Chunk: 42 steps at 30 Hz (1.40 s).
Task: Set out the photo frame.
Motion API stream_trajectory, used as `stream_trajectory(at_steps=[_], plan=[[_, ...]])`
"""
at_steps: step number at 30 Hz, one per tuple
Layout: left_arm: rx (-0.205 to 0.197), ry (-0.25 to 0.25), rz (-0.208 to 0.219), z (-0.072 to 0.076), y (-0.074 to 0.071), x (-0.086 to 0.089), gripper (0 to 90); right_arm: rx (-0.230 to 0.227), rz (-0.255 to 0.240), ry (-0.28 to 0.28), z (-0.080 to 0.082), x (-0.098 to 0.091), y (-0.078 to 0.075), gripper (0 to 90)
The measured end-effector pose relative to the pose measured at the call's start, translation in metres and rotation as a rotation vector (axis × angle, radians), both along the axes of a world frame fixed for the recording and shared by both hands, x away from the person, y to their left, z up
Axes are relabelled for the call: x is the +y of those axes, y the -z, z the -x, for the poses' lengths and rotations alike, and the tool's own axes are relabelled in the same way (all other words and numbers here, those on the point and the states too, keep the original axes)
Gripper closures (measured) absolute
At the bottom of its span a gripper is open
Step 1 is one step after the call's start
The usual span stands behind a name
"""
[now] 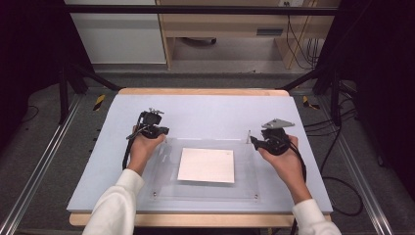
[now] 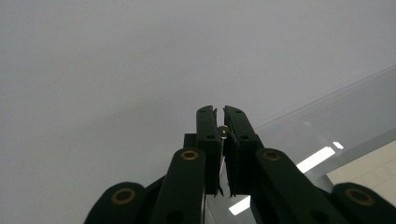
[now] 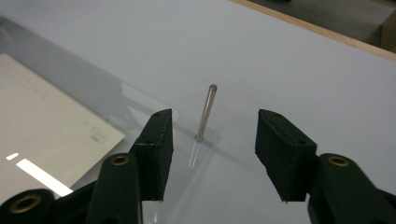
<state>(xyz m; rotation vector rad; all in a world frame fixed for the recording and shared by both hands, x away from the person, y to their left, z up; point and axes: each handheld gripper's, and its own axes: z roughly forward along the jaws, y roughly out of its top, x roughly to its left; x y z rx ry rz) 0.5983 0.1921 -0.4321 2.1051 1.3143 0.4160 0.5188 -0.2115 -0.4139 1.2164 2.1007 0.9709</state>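
Note:
A clear acrylic plate [image 1: 244, 182] lies on the pale blue table top with a white paper sheet [image 1: 206, 165] at its middle. At the plate's far left corner my left gripper [image 1: 165, 133] is shut on a thin metal pin [image 2: 223, 131], whose small round head shows between the pads. At the far right corner a slim metal pin [image 3: 206, 112] stands upright in the plate [image 3: 140, 105]. My right gripper [image 3: 215, 117] is open, with the pin between its jaws and untouched by either pad. In the high view this gripper [image 1: 253, 141] sits just right of the pin [image 1: 248, 135].
The blue table top [image 1: 205, 110] stretches bare behind the plate to its wooden far edge. Small fasteners sit at the plate's two near corners [image 1: 255, 196]. Black frame posts and cables stand on the floor at both sides. The person's white sleeves come in from the bottom.

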Motion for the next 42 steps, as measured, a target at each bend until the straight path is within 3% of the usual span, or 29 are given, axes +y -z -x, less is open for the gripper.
stream_trajectory(at_steps=[2, 3, 6, 7, 9, 10, 14, 16, 23, 37, 42], plan=[[-0.001, -0.005, 0.001, -0.001, 0.0, 0.0, 84.7, -0.037, 0.006, -0.039, 0.028, -0.005, 0.002, 35.0], [0.001, -0.005, 0.002, -0.002, 0.0, 0.0, 84.7, -0.037, 0.006, -0.039, 0.028, -0.005, 0.002, 35.0], [0.004, -0.005, -0.002, -0.002, 0.0, 0.0, 84.6, -0.077, 0.041, -0.07, 0.063, -0.014, 0.007, 24.9], [0.005, -0.006, -0.003, -0.002, 0.0, 0.0, 84.6, -0.077, 0.041, -0.07, 0.063, -0.014, 0.007, 21.9], [0.009, -0.009, -0.004, -0.003, 0.0, -0.001, 84.6, -0.073, 0.041, -0.081, 0.079, -0.017, 0.01, 15.2], [0.011, -0.008, -0.006, -0.004, -0.001, 0.0, 84.6, -0.067, 0.053, -0.085, 0.09, -0.02, 0.014, 13.3], [0.017, -0.013, -0.008, -0.005, -0.001, -0.001, 84.6, -0.039, 0.057, -0.107, 0.104, -0.023, 0.023, 13.1], [0.017, -0.017, -0.009, -0.005, -0.001, -0.001, 84.6, -0.036, 0.093, -0.118, 0.112, -0.024, 0.03, 14.8], [0.026, -0.017, -0.011, -0.006, -0.001, -0.002, 84.6, -0.004, 0.131, -0.147, 0.129, -0.029, 0.038, 20.7], [0.036, -0.013, -0.012, -0.009, -0.001, -0.001, 84.5, 0.042, 0.22, -0.257, 0.14, -0.019, 0.053, 25.5], [0.04, -0.016, -0.011, -0.01, -0.001, -0.001, 84.5, 0.021, 0.225, -0.304, 0.143, -0.013, 0.054, 24.1]])
